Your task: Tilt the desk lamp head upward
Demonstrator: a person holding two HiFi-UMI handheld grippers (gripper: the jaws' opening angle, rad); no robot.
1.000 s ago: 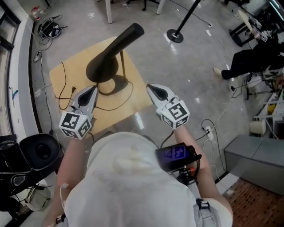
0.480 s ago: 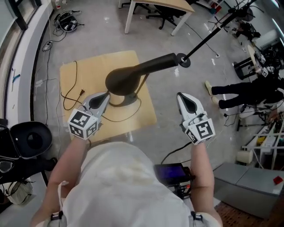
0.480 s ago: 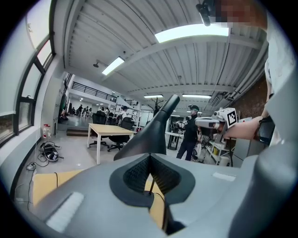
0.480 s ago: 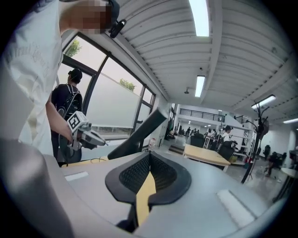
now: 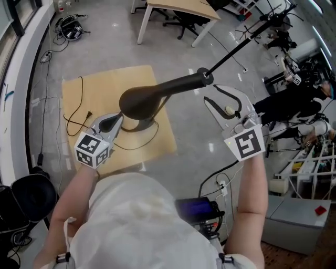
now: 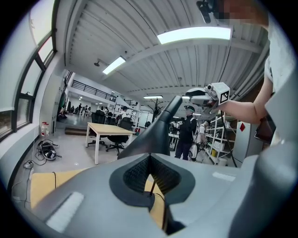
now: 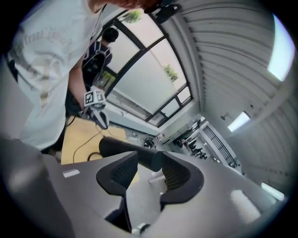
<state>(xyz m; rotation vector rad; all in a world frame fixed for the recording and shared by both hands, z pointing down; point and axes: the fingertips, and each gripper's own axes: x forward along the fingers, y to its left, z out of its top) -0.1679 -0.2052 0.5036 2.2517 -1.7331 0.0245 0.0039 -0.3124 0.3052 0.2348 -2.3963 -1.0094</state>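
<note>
A dark desk lamp stands on a small wooden table (image 5: 89, 100). Its base (image 5: 144, 126) is near the table's right edge, and its long head (image 5: 168, 88) lies nearly level, pointing right. My right gripper (image 5: 212, 95) is raised just right of the head's narrow end. Its jaws have just been opening and stand apart. In the right gripper view the head's end (image 7: 151, 160) shows in the gap between the pads (image 7: 118, 172), which do not press on it. My left gripper (image 5: 118, 119) is shut and empty, low beside the lamp's wide end (image 6: 156, 137).
The lamp's black cable (image 5: 73, 113) loops over the table. A light desk with chairs (image 5: 178, 6) stands at the back. A black stand's pole (image 5: 236, 44) slants behind the lamp head. A person in black (image 5: 286, 102) is at the right, and a black seat (image 5: 29, 192) at lower left.
My right gripper has risen, rolled over and opened, and is now at the lamp head's narrow end. The left gripper has shifted a little toward the lamp base, still shut.
</note>
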